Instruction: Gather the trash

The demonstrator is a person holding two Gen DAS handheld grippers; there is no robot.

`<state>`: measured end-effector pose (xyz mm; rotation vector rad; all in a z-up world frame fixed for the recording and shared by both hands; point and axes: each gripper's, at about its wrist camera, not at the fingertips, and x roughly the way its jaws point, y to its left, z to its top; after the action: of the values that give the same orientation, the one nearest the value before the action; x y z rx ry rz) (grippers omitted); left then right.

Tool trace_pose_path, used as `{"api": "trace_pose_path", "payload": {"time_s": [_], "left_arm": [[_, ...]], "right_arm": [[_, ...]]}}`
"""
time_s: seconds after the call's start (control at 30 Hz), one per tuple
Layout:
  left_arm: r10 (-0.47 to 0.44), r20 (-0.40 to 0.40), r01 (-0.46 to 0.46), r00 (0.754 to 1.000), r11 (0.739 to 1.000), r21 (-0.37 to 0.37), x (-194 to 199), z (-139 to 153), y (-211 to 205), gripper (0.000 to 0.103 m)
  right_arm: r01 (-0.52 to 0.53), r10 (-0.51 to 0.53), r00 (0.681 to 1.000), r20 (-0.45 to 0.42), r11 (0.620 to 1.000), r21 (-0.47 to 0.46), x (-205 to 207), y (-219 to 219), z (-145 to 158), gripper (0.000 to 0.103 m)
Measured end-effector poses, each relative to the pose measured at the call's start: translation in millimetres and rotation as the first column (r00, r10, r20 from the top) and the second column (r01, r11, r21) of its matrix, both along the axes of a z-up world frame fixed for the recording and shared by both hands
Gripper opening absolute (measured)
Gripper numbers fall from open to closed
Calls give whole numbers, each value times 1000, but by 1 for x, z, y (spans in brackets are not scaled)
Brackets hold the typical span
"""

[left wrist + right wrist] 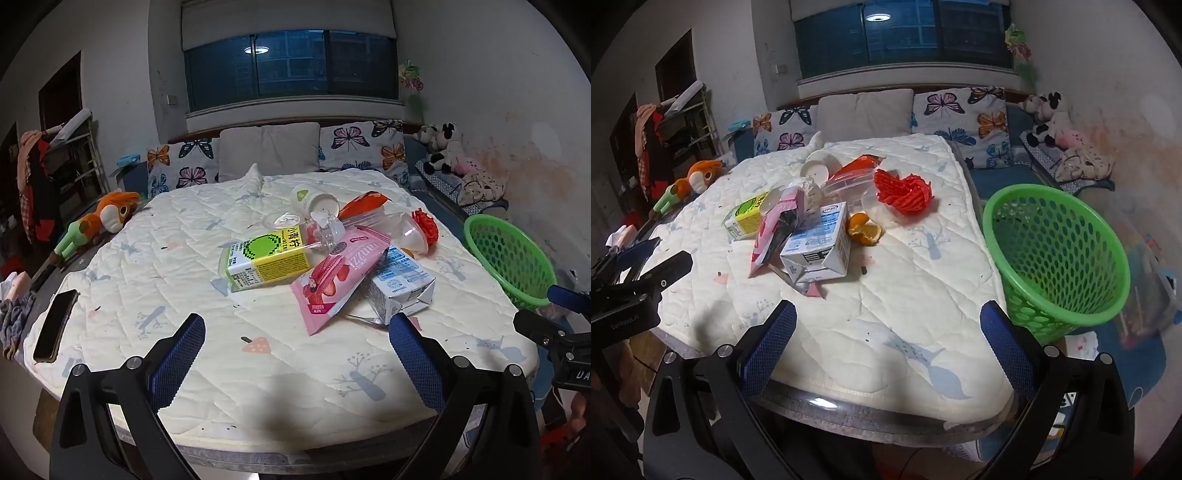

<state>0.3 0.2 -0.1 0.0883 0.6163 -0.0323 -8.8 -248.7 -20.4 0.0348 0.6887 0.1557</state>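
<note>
Each tool (295,354) (886,350) gapes empty (both clear of, seemingly, the trash pile (325,251)) beside a green basket (1060,258).

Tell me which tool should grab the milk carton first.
Probably right: the right tool is open, faces the milk carton, and the basket stands on its side.

Both the left gripper (295,345) and the right gripper (888,341) have black angular arms with silver screws behind the jaws, whose inner faces carry blue mesh-textured pads (768,347).
</note>
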Motion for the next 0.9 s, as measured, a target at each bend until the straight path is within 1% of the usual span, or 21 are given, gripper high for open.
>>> {"api": "trace_pose_path", "payload": {"time_s": [0.53, 0.9], "left_arm": [[3, 0, -3, 1000, 1000, -8, 5, 1, 1, 97], [1, 3, -1, 1000, 1000, -3, 2, 0, 0, 97]], "right_arm": [[5, -5, 1000, -4, 1000, 5, 3, -3, 1, 99], [6, -6, 1000, -5, 1000, 6, 3, -2, 2, 99]]}}
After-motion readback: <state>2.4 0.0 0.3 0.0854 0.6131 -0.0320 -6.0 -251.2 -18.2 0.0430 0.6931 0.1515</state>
